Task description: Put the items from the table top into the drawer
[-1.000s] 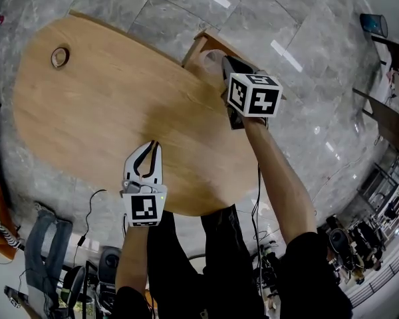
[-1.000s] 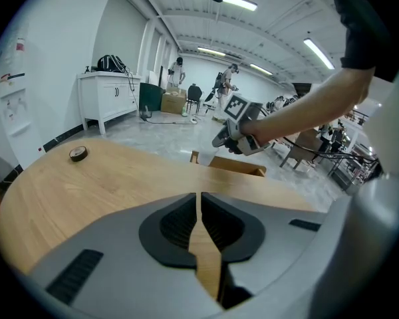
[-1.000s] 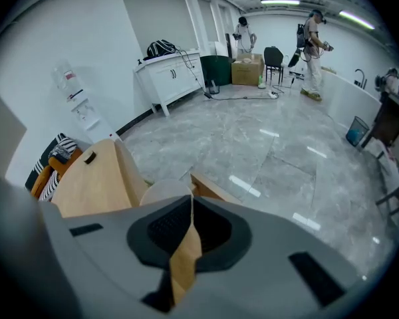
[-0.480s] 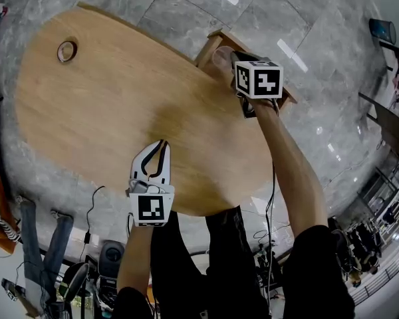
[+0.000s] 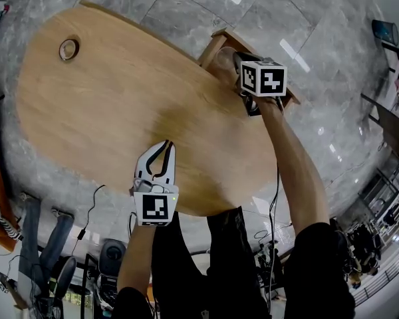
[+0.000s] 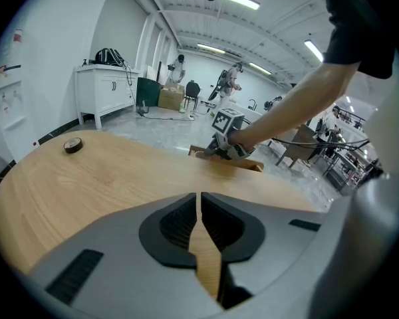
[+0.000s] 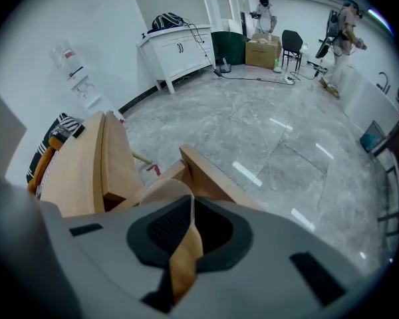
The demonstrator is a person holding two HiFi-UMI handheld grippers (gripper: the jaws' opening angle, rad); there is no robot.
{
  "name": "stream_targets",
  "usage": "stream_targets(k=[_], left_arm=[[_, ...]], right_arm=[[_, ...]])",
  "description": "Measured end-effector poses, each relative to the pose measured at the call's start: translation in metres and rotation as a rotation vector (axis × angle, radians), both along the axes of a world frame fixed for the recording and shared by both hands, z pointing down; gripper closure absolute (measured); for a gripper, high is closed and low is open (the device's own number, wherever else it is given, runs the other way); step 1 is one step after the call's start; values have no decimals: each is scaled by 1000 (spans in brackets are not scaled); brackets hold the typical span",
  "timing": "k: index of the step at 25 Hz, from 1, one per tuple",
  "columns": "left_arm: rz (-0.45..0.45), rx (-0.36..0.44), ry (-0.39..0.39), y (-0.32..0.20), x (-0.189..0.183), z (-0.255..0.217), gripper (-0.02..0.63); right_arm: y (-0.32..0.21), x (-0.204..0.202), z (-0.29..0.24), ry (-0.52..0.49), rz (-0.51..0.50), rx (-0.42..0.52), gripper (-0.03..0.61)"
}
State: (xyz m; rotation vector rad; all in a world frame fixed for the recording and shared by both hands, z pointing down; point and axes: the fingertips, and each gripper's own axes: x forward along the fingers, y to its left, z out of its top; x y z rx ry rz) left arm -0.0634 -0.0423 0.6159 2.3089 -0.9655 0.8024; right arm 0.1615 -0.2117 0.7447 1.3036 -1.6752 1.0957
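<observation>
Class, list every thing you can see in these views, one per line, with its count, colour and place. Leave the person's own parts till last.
Table: one, light wood, oval, middle of the head view.
Small roll: one, brown, far left end of the table top.
Drawer: one, light wood, open at the table's far edge.
Round item: one, pale translucent, between the right tongs at the drawer.
Floor: grey marble, all round the table.
Cabinet: one, white, by the far wall.
Bag: one, black, on the cabinet.
Left tongs: one, pale grey, shut and empty, near edge of the table.
Right tongs: one, pale grey, shut on the round item.
Arms: two, bare, below the tongs.
</observation>
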Motion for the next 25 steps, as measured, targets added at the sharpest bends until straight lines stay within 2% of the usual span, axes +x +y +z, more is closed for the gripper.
stream_targets(k=[2,5,10,16,19,20,21,22,25], left_arm=[[4,-6,2,-1,2,2,580],[2,-9,9,-1,4,2,580],[4,-5,11,0,0,0,580],[-19,13,9,-6,-8,-6,580],[-26,29,6,-11,-13,-10,580],[-26,34,4,-12,-15,-11,580],[-28,38,3,-13,-16,-13,580],[-31,43,2,-14,-17,-14,580],[-44,55,4,-17,-20,-19,580]], right_arm=[[0,1,6,9,-6,-17,549],[5,3,11,-2,2,-38,503],[8,9,3,4,27,-24,499],[9,11,-24,-44,80,33,499],[7,9,-39,-17,75,70,499],[8,12,-43,12,82,80,503],[9,15,-47,43,92,90,544],[11,18,-51,69,101,101,557],[17,18,-67,81,114,149,568]])
